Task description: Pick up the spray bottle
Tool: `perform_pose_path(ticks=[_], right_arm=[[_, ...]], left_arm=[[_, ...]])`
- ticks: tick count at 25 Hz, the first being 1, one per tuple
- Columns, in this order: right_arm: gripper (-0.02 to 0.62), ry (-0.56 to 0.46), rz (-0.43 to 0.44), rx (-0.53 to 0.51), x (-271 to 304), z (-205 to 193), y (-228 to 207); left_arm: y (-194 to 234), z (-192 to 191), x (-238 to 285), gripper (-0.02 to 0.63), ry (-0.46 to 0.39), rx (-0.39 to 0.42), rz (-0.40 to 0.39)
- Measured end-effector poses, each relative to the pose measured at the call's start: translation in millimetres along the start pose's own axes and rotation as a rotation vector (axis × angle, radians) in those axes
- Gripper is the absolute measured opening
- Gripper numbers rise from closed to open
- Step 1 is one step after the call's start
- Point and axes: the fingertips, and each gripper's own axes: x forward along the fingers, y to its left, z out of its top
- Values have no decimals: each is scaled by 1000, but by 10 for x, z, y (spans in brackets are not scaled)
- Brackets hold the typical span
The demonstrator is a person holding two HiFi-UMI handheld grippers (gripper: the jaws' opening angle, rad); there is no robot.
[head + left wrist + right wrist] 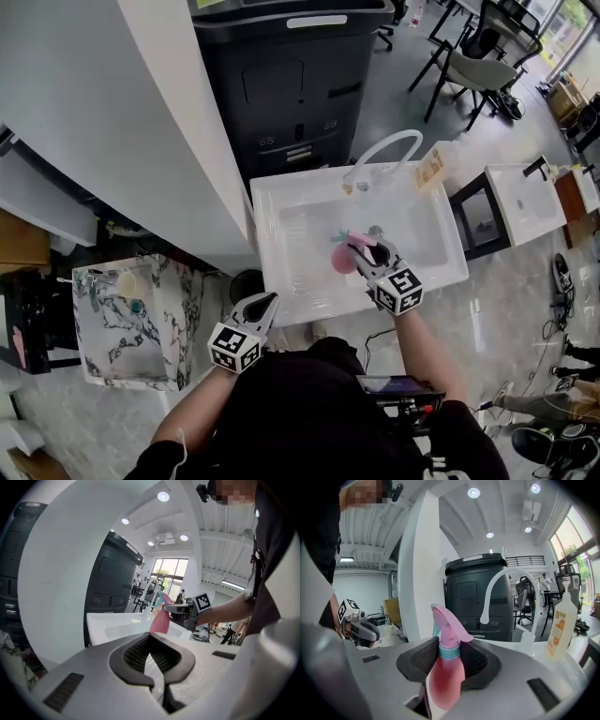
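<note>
- Right gripper view shows the translucent pink plastic spray bottle with its pink trigger head and teal collar standing upright between the jaws of the right gripper.
- The ribbed dark pads clamp it at the shoulder, just under the collar. That grip probably suits carrying, since the trigger head widens above the pads and the body below them, so the bottle can hardly slip either way.
- Whether the bottle holds liquid cannot be told through the tinted plastic.
- From the head view, the bottle hangs over the middle of the white rectangular sink basin. Whether it is clear of the basin floor is not certain, though it looks lifted, so the pick seems largely done.
- A white curved faucet hose arches over the back rim, and a clear soap bottle with an orange label stands just beside it.
- The left gripper waits near the sink's front left corner, its jaw tips together on nothing, apparently kept out of the way.
- Well apart to the left, a small marble-patterned basin holds a few small items too small to identify.
</note>
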Motion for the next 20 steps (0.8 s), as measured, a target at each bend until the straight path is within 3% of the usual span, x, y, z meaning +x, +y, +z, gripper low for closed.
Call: perform_pose_path(ticks=[20], right_arm=[[160, -29, -224, 75, -1304, -360, 224]], left_arm=[[-329, -121, 3, 6, 37, 83, -171]])
